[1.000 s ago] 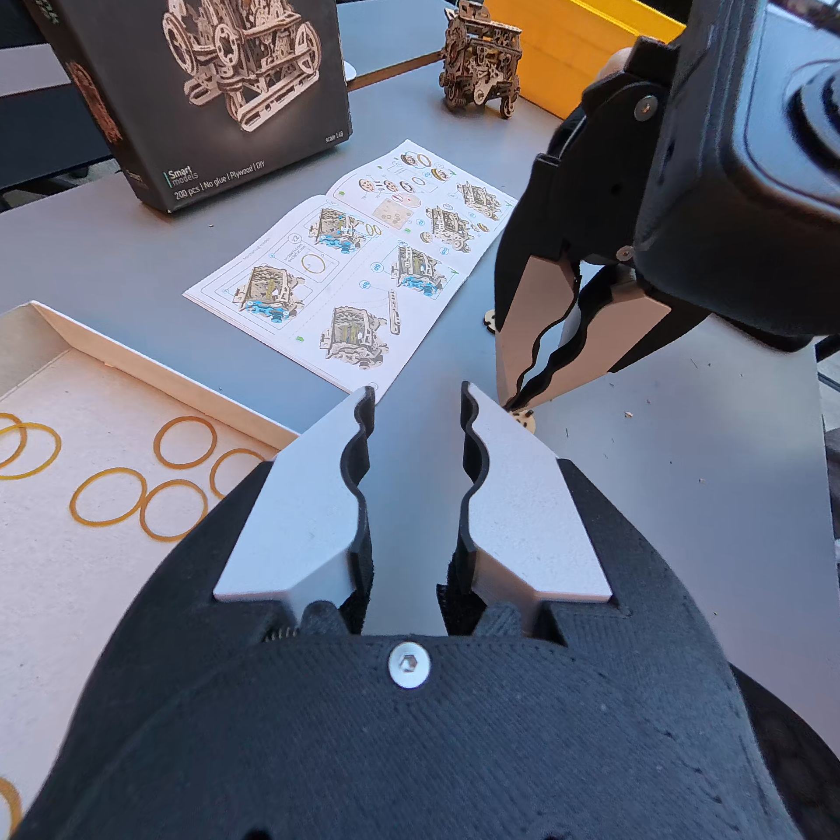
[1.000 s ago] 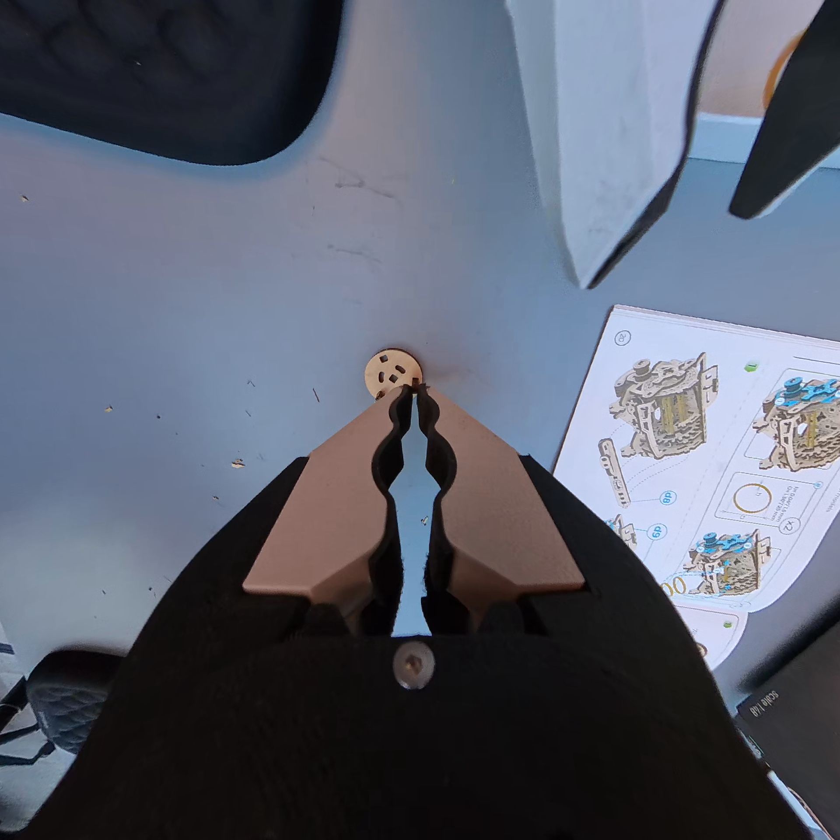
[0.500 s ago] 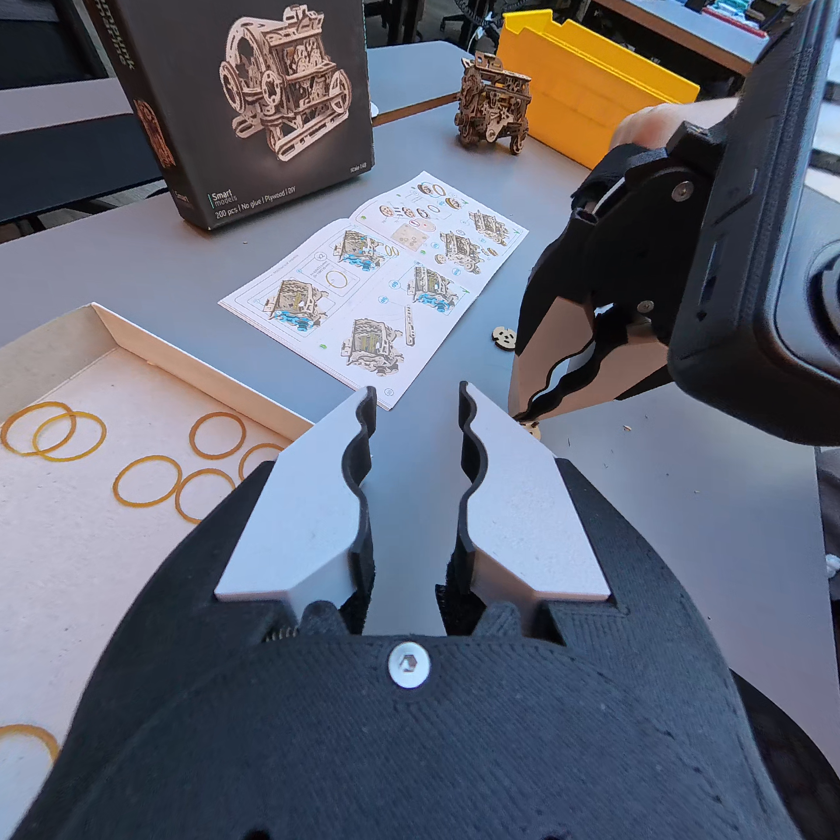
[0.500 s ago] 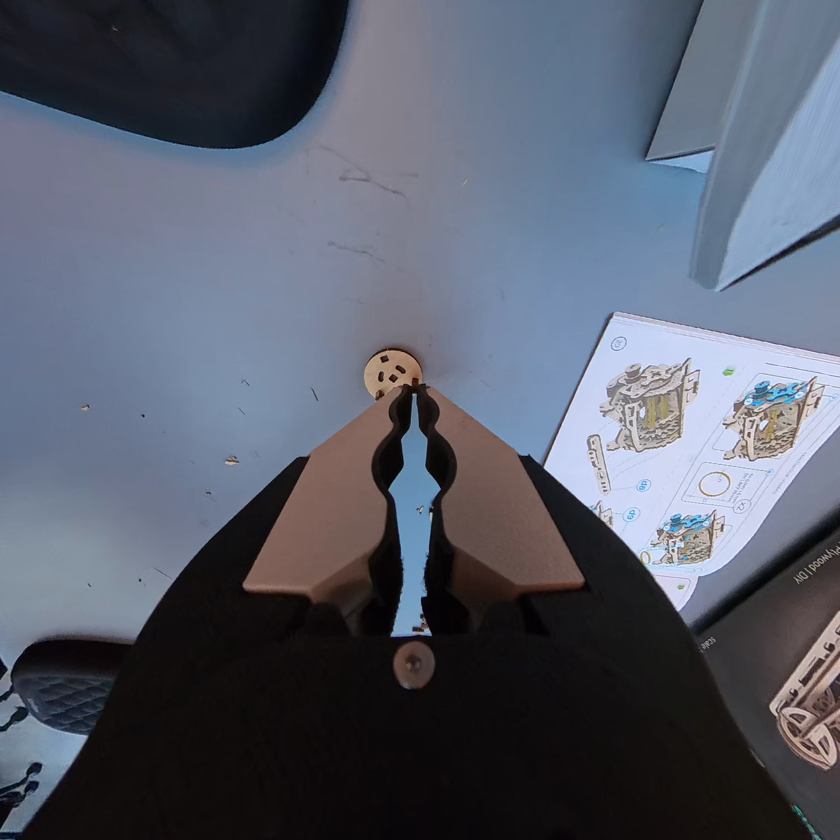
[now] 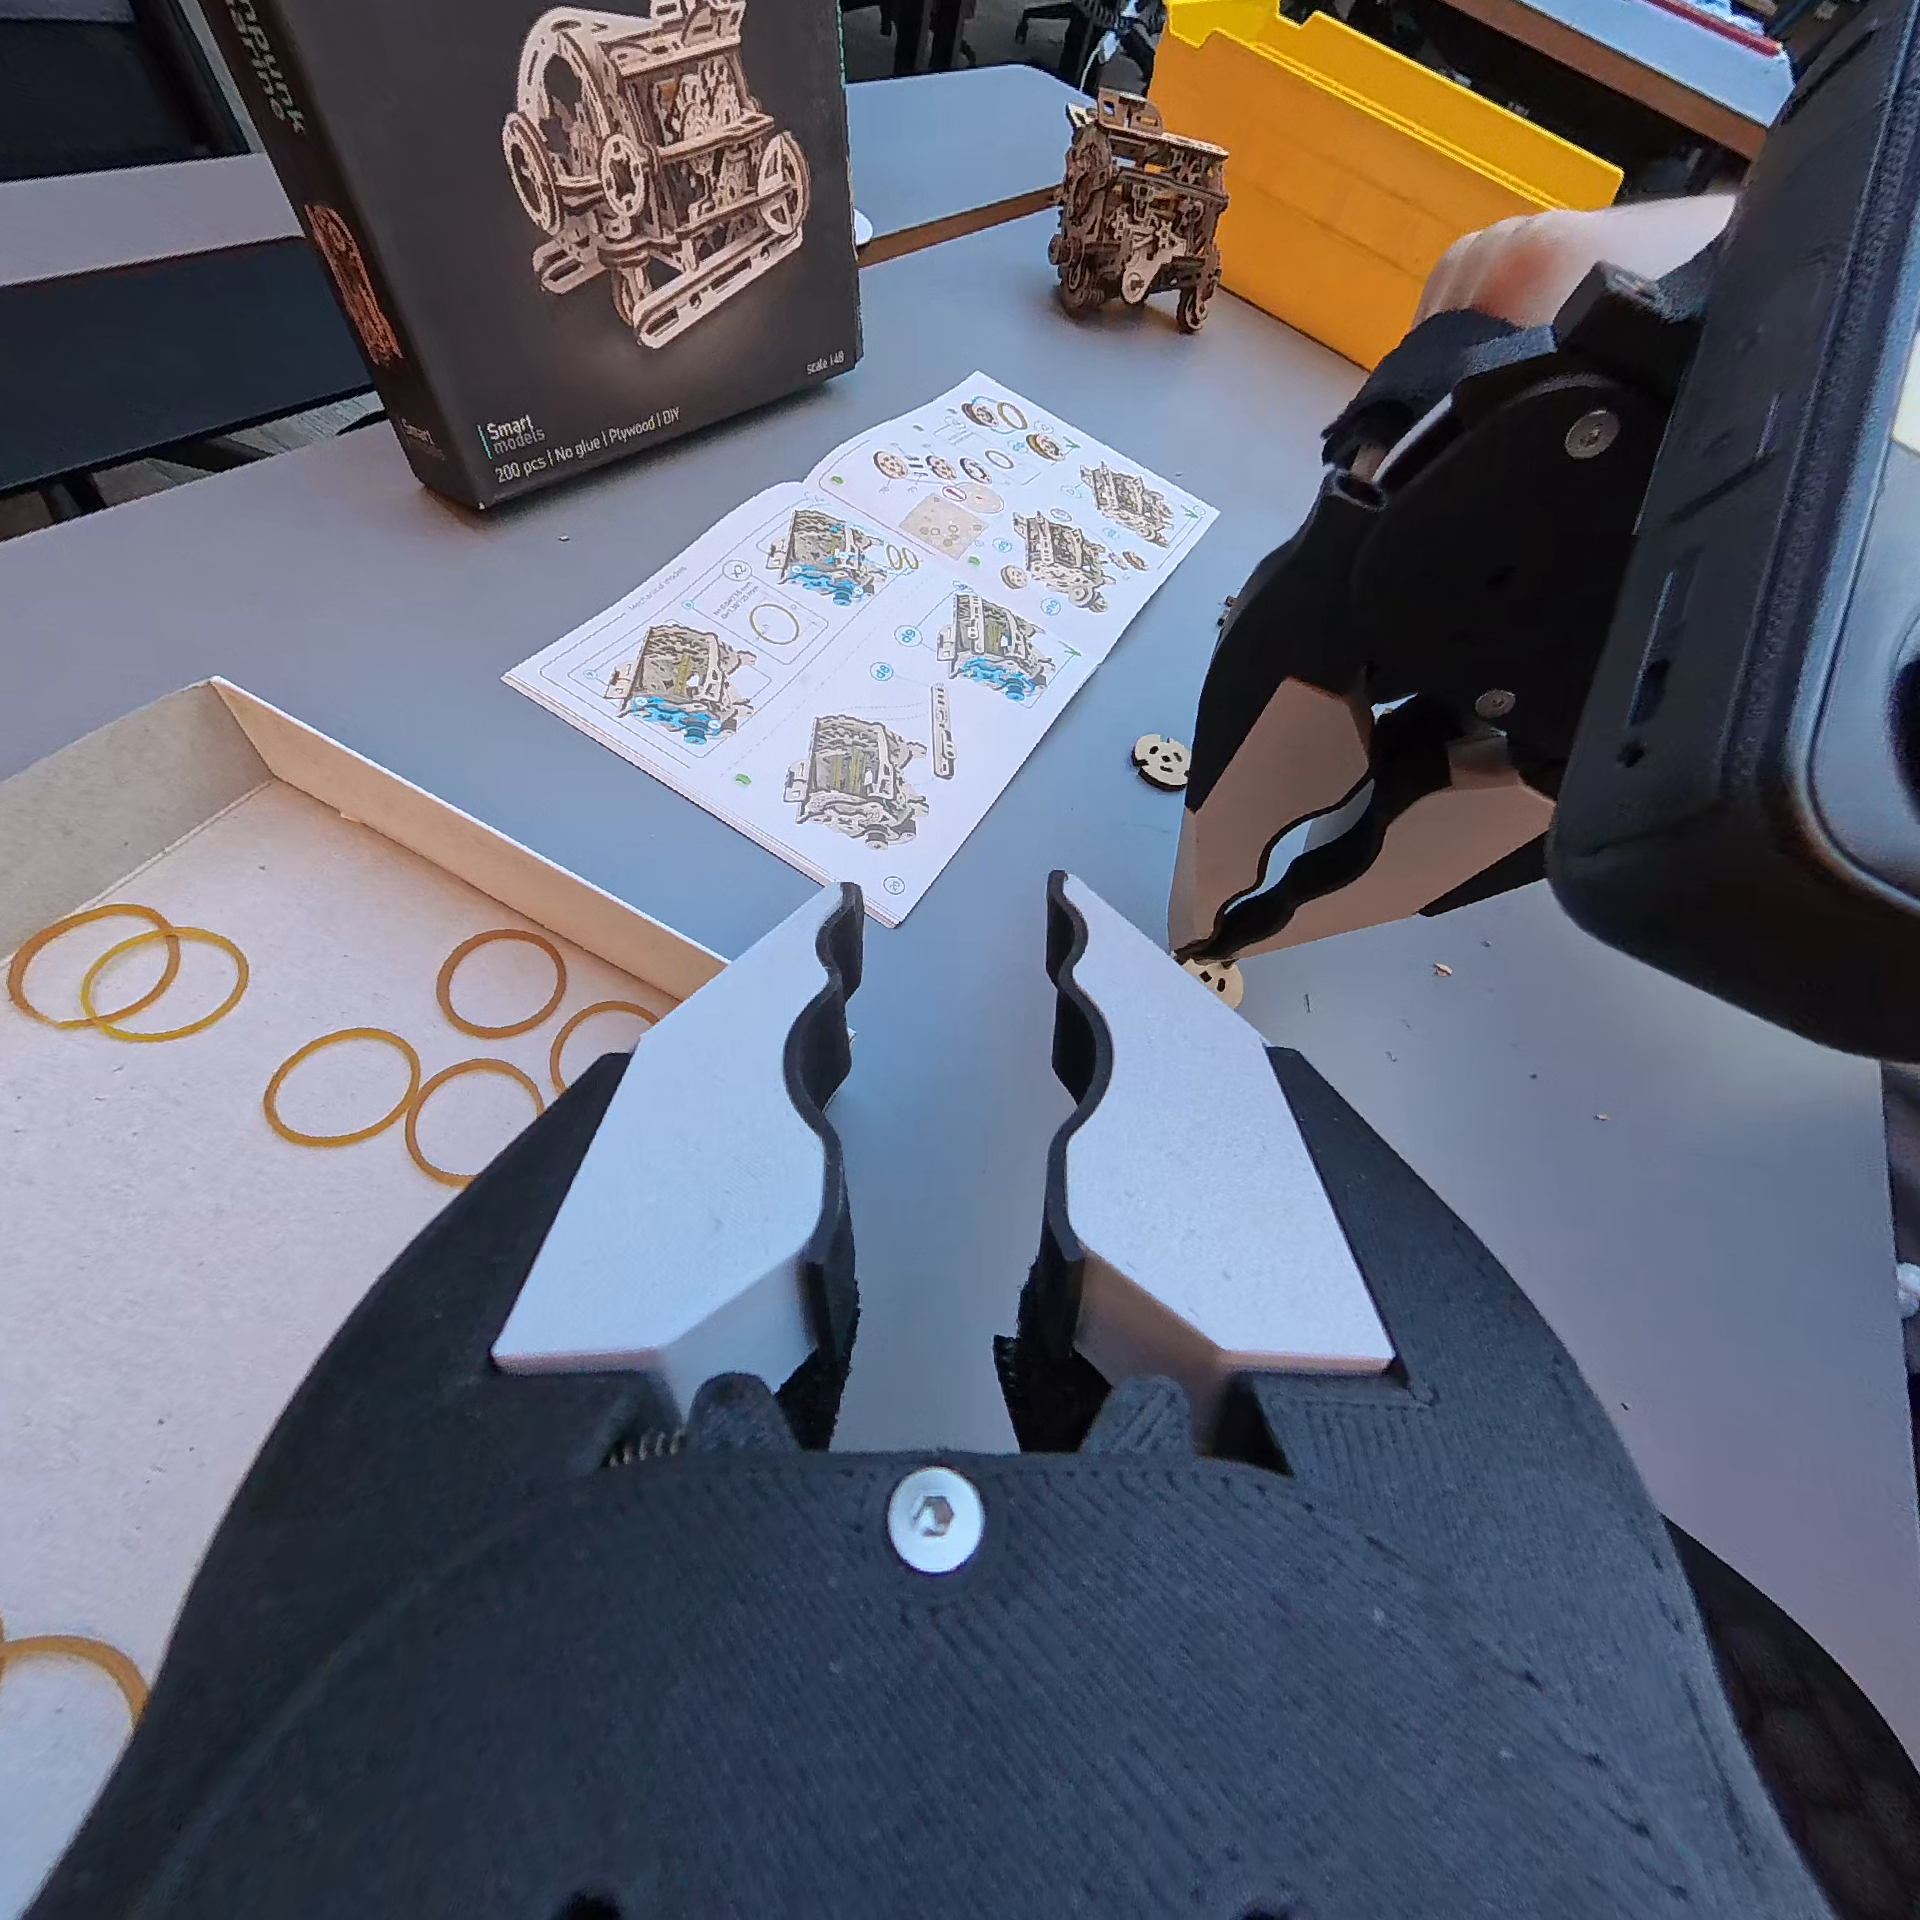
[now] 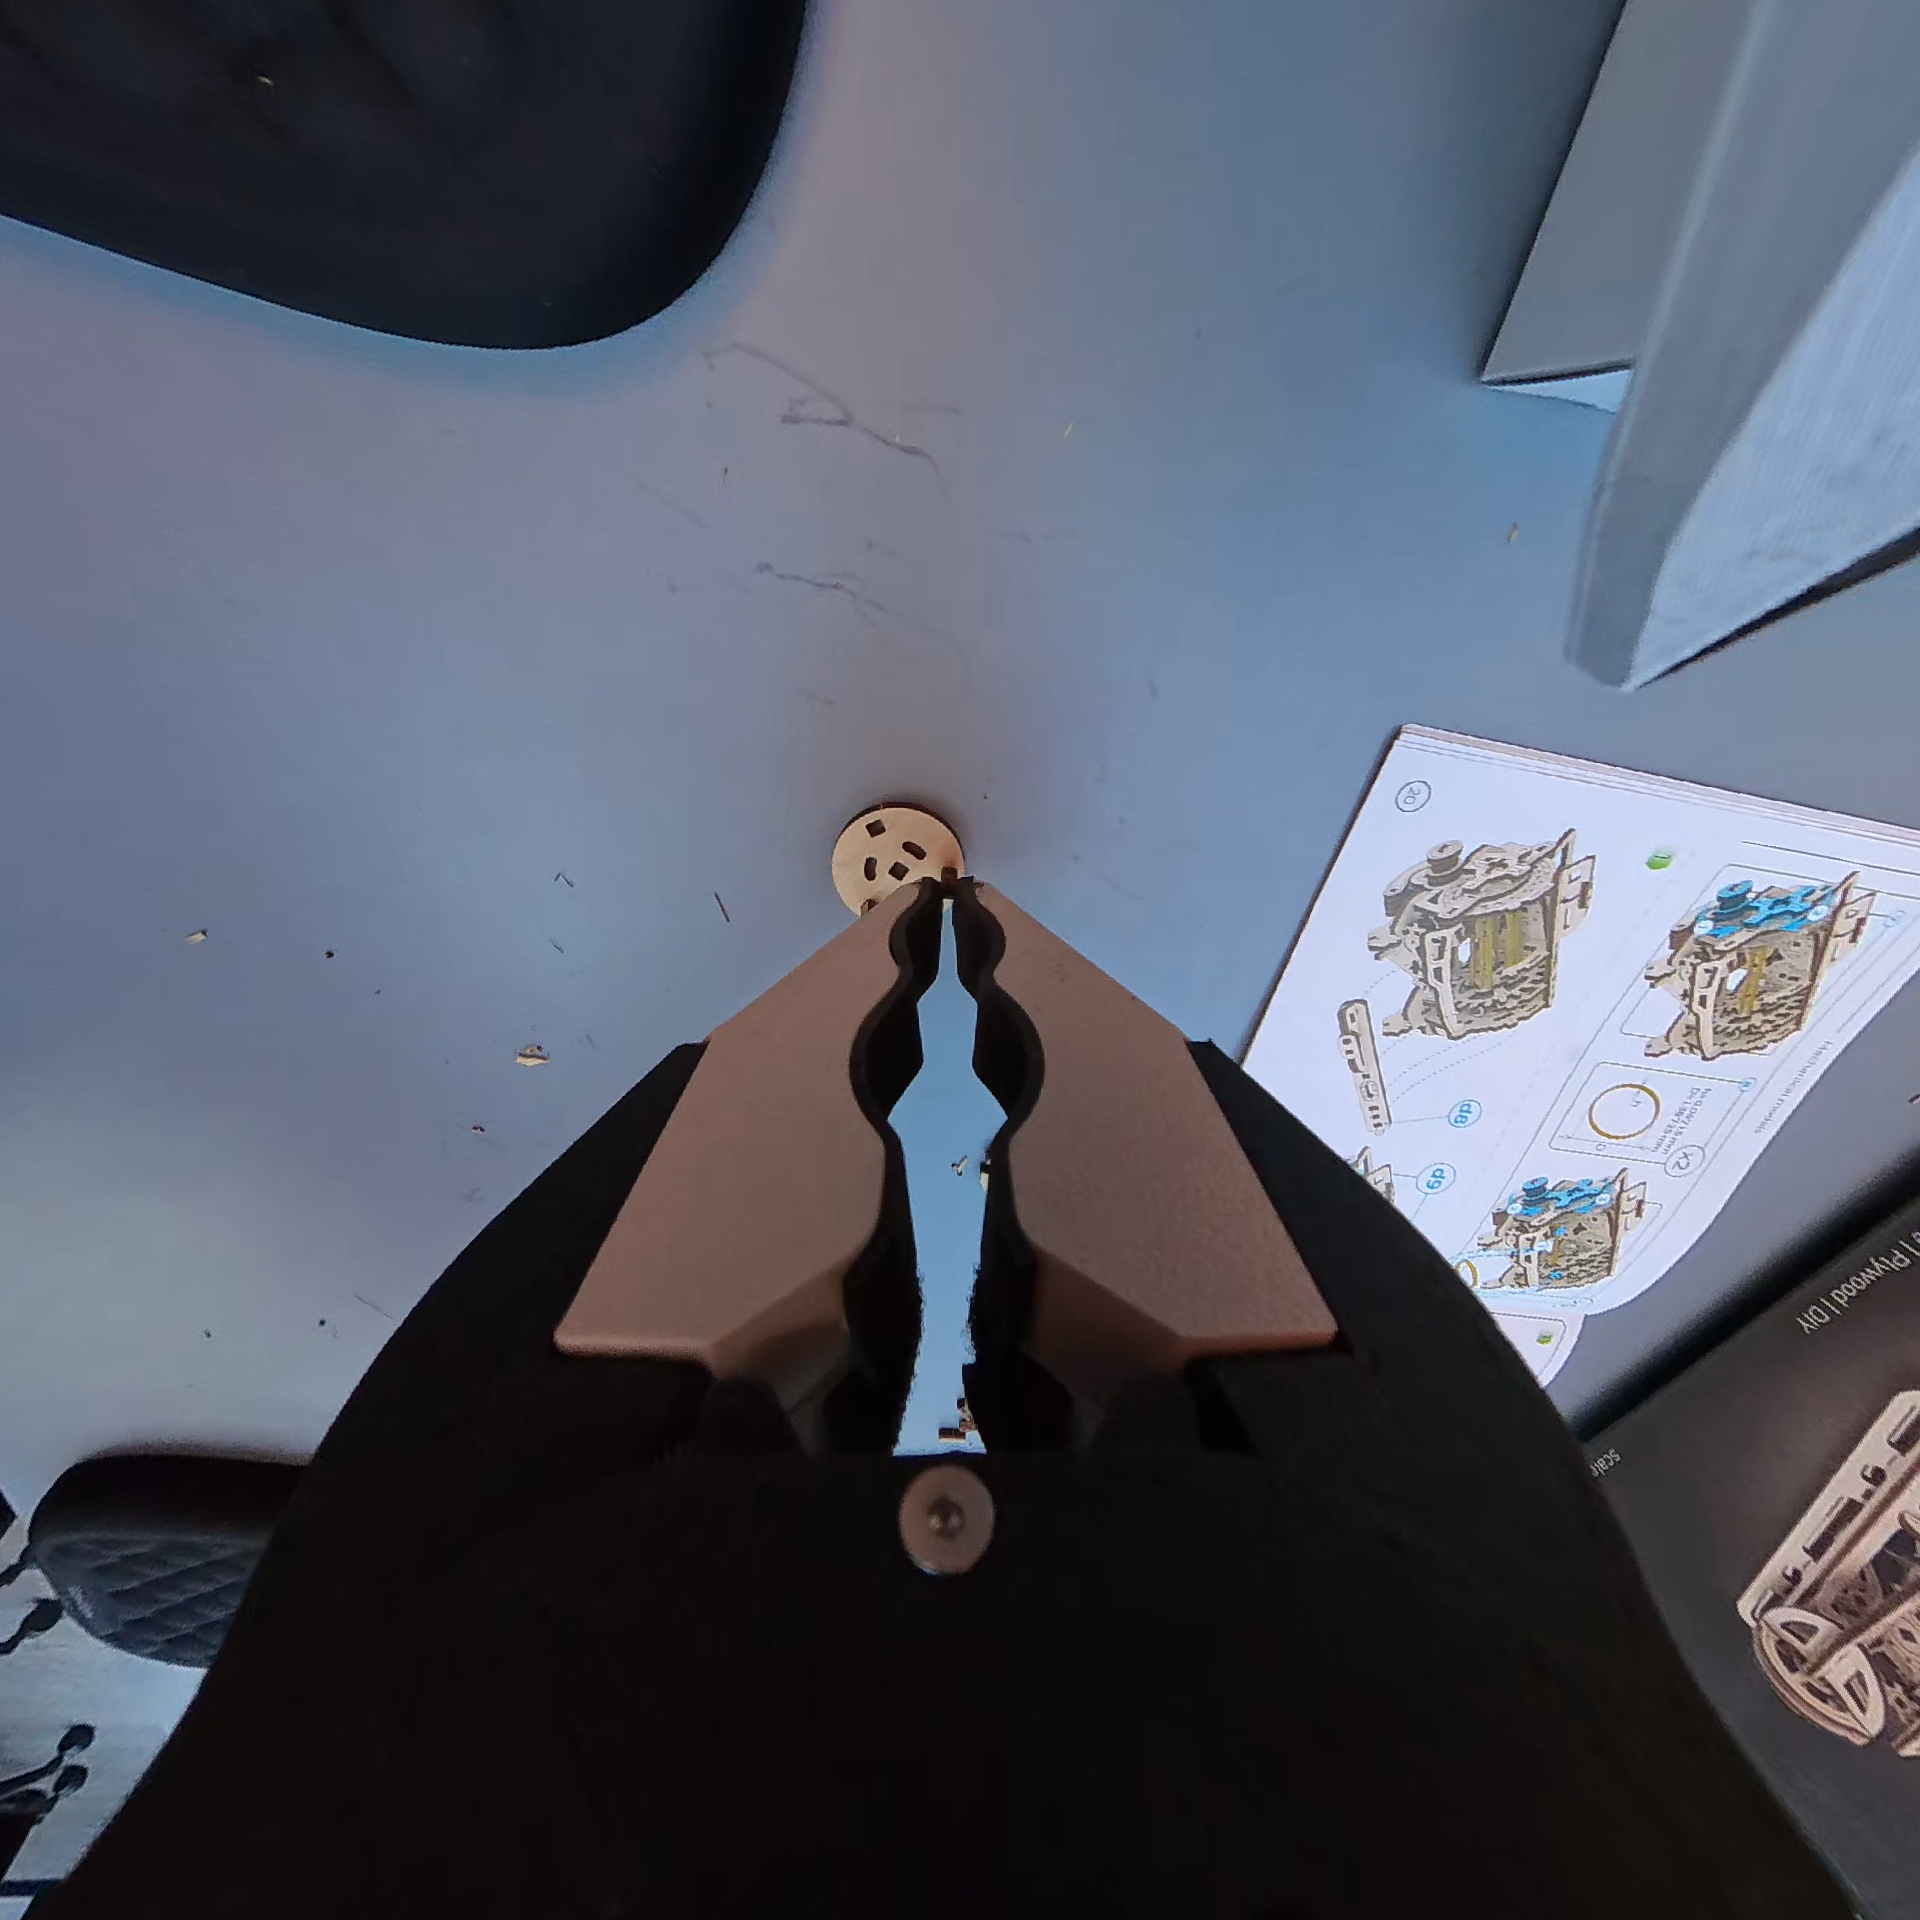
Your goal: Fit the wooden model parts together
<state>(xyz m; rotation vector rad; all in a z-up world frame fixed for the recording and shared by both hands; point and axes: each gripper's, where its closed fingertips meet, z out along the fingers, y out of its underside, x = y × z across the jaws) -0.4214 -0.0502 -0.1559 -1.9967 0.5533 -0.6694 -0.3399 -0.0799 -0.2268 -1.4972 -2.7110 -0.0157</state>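
Note:
A small round wooden disc point(image 6: 883, 854) with slots lies on the grey table point(image 6: 520, 675). My right gripper point(image 6: 951, 889) points down at it, and its tips are pinched together on the disc's near edge. In the left wrist view the right gripper point(image 5: 1197, 948) stands at the right with the disc point(image 5: 1218, 983) under its tips. My left gripper point(image 5: 951, 904) is open and empty, hovering to the left of it and short of it. A second notched wooden disc point(image 5: 1162, 761) lies farther back. A built wooden model point(image 5: 1138, 213) stands at the far side.
An open instruction booklet point(image 5: 873, 644) lies mid-table. A dark kit box point(image 5: 561, 229) stands behind it. A cardboard tray point(image 5: 436, 821) with several rubber bands sits at the left. A yellow bin point(image 5: 1351, 177) is at the far right. The left gripper's fingers point(image 6: 1766, 364) show at the upper right. Across from one pair of fingers to the other is roughly 11 cm.
My left gripper has drawn back from the right gripper, so the box, model and bin show more fully. The right gripper stays pinched at the disc.

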